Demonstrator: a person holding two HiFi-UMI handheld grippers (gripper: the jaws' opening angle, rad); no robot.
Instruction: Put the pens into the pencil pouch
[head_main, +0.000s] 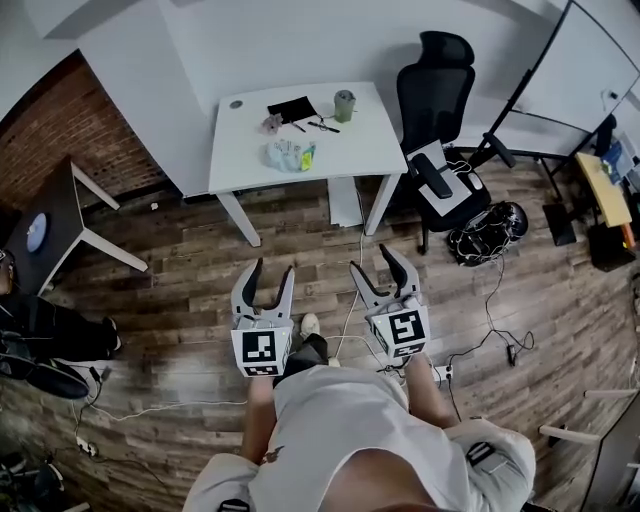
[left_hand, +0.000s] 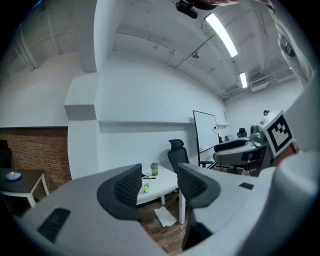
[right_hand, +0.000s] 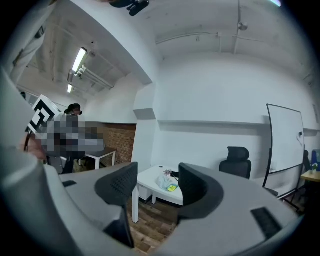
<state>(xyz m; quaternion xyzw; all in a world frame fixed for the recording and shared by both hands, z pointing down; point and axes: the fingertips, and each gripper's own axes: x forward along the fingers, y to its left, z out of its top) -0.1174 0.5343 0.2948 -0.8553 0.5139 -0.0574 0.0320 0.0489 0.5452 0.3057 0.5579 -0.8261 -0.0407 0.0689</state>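
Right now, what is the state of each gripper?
Left gripper: open, holding nothing.
Right gripper: open, holding nothing.

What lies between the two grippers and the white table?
Head view: wooden floor with a thin cable separates left gripper and right gripper from the white table.

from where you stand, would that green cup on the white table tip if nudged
Possibly. The green cup stands upright and looks taller than wide, so a high push could tip it. It looks rigid, so it should keep its shape when gripped. Its weight cannot be judged.
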